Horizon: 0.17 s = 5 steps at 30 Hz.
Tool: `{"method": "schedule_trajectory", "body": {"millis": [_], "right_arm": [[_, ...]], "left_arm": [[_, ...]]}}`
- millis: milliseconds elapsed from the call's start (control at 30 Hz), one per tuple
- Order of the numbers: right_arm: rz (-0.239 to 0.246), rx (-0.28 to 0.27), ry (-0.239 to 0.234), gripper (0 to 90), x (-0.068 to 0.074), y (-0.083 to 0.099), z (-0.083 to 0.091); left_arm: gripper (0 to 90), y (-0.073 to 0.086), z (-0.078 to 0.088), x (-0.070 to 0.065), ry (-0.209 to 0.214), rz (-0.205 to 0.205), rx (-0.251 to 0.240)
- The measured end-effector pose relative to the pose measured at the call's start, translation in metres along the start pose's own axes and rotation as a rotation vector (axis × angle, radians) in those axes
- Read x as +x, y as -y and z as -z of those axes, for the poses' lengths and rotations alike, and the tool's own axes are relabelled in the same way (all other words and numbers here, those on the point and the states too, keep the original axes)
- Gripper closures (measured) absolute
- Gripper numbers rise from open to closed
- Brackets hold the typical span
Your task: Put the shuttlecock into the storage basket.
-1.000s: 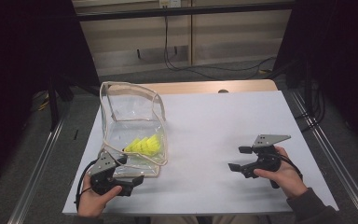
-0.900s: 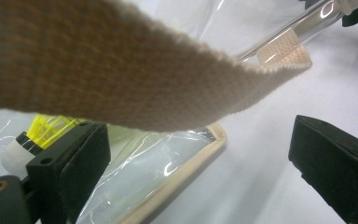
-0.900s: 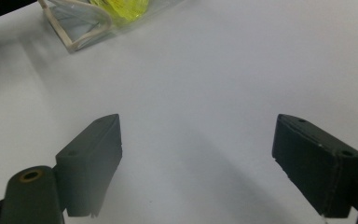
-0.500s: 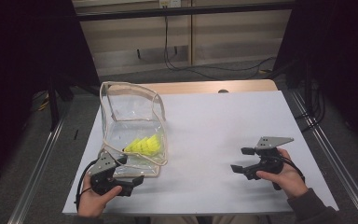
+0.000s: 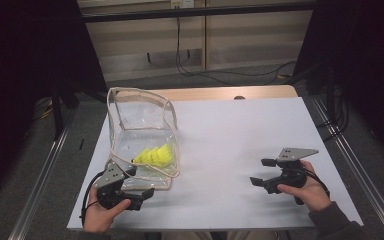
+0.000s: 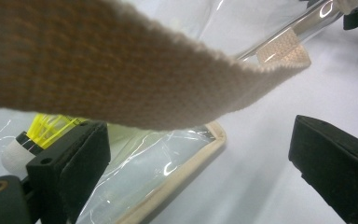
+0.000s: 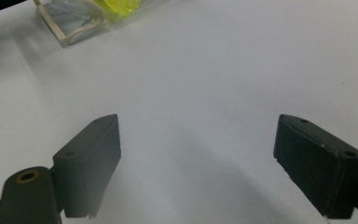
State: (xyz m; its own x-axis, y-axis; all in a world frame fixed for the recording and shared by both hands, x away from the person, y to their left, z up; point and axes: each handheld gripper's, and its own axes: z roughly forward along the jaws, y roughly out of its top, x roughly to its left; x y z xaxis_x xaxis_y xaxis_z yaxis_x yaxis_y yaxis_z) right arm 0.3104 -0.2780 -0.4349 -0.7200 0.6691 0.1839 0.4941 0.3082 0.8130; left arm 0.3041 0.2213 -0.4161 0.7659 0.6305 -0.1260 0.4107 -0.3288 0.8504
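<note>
Our clear plastic bag [image 5: 142, 135] stands at the table's [image 5: 240, 150] left side, yellow shuttlecocks [image 5: 155, 156] inside. It looks light, floppy and slippery, so we would pinch its woven cloth trim [image 6: 121, 88]. Our left gripper [image 5: 127, 182] gapes at the bag's near edge; our right gripper [image 5: 261, 172] is spread, empty.
</note>
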Motion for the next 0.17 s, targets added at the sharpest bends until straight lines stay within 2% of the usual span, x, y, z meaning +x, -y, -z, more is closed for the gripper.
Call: {"method": "schedule_trajectory", "body": {"millis": [167], "right_arm": [[0.001, 0.003, 0.000, 14.5, -0.0003, 0.0006, -0.0011]], "left_arm": [[5.4, 0.0009, 0.0008, -0.0002, -0.003, 0.000, -0.005]]}}
